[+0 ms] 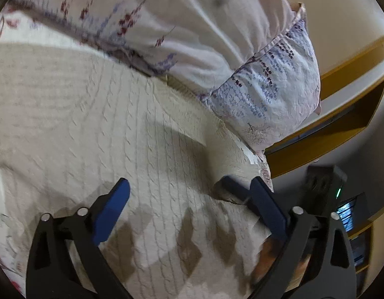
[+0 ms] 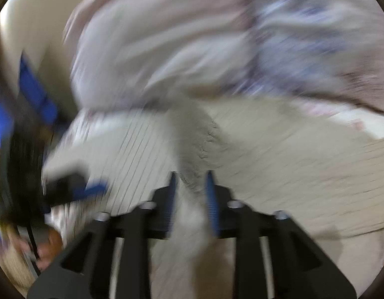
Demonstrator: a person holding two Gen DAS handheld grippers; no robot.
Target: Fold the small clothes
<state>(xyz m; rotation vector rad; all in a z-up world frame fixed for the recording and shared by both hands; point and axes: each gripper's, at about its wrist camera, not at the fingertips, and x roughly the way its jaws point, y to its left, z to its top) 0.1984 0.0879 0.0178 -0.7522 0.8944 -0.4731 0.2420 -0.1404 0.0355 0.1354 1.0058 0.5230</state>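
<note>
A cream cable-knit sweater [image 1: 97,124] lies spread on the bed. My left gripper [image 1: 189,191] is open just above it, its blue fingers [image 1: 112,206] wide apart. A folded edge of the knit [image 1: 229,172] lies at the right finger. In the blurred right wrist view, my right gripper [image 2: 192,186] is shut on a bunched fold of the sweater [image 2: 199,147], which runs back between the fingers. The left gripper [image 2: 74,189] shows at that view's left edge, over the knit.
A floral pillow [image 1: 266,92] and a floral bedsheet [image 1: 117,12] lie behind the sweater. A yellow wooden shelf [image 1: 341,114] and a pale wall stand at the right. The bed's edge runs along the right of the sweater.
</note>
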